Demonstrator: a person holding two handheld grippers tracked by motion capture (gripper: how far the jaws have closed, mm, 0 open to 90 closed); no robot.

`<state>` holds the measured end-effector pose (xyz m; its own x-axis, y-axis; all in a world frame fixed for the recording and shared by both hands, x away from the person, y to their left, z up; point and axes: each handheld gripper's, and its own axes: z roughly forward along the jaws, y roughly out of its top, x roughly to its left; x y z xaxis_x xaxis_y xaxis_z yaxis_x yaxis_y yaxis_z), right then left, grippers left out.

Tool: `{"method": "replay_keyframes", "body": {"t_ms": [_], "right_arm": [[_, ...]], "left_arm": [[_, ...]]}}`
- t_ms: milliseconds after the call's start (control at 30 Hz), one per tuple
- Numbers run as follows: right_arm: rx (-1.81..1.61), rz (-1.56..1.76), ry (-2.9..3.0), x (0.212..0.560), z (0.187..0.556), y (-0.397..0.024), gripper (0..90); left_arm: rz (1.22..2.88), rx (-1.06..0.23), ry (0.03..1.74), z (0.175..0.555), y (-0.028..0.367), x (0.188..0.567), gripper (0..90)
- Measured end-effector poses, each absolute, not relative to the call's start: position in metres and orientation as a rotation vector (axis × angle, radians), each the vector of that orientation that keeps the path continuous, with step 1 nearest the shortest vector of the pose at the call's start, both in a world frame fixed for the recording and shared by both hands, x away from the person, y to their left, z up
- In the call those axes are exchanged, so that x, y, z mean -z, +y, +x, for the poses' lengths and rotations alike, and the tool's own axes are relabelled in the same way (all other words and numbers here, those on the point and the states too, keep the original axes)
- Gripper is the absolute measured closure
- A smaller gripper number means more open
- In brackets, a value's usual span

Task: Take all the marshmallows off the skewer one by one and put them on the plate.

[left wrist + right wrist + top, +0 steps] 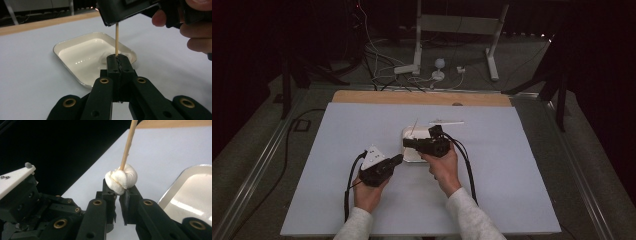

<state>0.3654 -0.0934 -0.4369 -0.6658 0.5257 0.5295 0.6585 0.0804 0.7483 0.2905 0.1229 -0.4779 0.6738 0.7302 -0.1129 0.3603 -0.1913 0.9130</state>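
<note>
A thin wooden skewer [116, 37] stands upright with my left gripper [117, 60] shut on its lower end. Its upper part runs into the black jaws of the right gripper above. In the right gripper view a white marshmallow [122, 180] is pierced on the skewer [128, 142] and squeezed between the tips of my right gripper [121, 191]. In the high view the left gripper [399, 159] and the right gripper [406, 142] meet tip to tip at the left edge of a white tray [414, 155].
The shallow white tray [82, 53] lies just behind the grippers on the pale blue table cover [492, 175]. A thin white stick [446, 122] lies beyond the tray. A wooden table edge [422, 97] runs along the far side.
</note>
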Motion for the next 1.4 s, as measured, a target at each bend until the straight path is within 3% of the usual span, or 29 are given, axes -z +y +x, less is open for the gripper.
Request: {"method": "replay_keyframes", "body": {"t_ms": [900,1400], "right_arm": [[1.735,-1.247,-2.202,0.422,0.369,-0.091,83.1],[1.777,-1.243,-2.199,0.407,0.379,-0.106,82.6]], "left_arm": [[1.794,-0.527,0.876,0.286,0.125,0.476,90.0],[1.806,-0.519,0.859,0.286,0.126,0.480,90.0]]}}
